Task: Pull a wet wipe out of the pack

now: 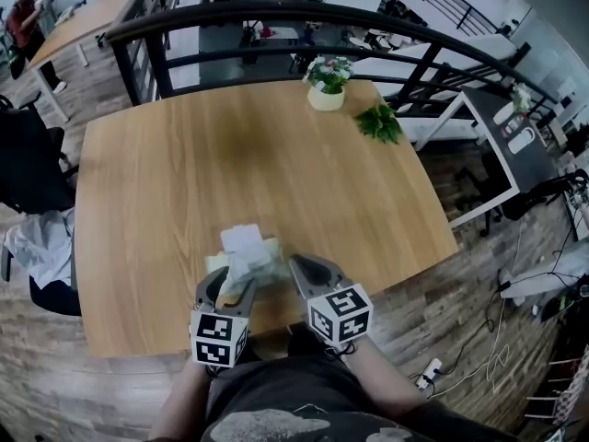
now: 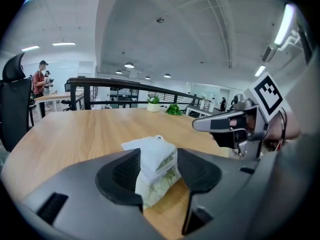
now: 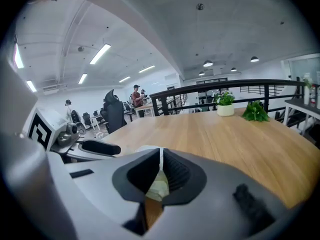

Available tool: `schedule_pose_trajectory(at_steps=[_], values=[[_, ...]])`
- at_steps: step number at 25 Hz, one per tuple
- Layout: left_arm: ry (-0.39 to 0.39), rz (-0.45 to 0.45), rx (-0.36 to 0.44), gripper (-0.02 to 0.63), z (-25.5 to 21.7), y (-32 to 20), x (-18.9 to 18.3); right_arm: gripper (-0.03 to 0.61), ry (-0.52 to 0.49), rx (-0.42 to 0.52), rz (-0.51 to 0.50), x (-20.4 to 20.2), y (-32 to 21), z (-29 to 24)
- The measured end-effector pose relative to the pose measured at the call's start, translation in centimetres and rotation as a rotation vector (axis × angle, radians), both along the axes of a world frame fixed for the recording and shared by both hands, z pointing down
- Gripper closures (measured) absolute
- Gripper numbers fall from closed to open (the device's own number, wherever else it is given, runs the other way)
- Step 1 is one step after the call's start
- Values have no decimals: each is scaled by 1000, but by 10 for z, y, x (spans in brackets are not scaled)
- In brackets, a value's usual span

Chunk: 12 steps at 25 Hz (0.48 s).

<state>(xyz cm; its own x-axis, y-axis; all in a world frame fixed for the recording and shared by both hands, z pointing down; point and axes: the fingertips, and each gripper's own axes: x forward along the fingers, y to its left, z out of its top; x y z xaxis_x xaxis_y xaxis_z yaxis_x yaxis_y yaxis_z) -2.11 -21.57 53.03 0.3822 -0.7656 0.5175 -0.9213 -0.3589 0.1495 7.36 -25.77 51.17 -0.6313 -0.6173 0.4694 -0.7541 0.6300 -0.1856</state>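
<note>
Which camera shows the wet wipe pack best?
The left gripper view: the wet wipe pack sits large between open jaws. The head view shows it small; the right gripper view, only a sliver between its jaws.

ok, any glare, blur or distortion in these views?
Head view: heavy fisheye, the railing bows, corners go dark, table without glare. Left gripper view: ceiling strip light blooms, wipe pack sharp. Right gripper view: black vignette ring, potted plant crisp.

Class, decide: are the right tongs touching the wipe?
Touching. The right gripper view shows the right tongs pinching the wipe, a white sliver between their tips.
</note>
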Motion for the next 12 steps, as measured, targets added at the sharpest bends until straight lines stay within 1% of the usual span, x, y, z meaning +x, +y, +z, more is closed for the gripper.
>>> schedule_pose_trajectory(at_steps=[9, 12], values=[[-78, -164, -42, 394, 13, -19, 6, 549, -19, -21, -113, 11, -21, 6], [-83, -202, -56, 394, 15, -22, 5, 549, -16, -35, -158, 10, -23, 11]])
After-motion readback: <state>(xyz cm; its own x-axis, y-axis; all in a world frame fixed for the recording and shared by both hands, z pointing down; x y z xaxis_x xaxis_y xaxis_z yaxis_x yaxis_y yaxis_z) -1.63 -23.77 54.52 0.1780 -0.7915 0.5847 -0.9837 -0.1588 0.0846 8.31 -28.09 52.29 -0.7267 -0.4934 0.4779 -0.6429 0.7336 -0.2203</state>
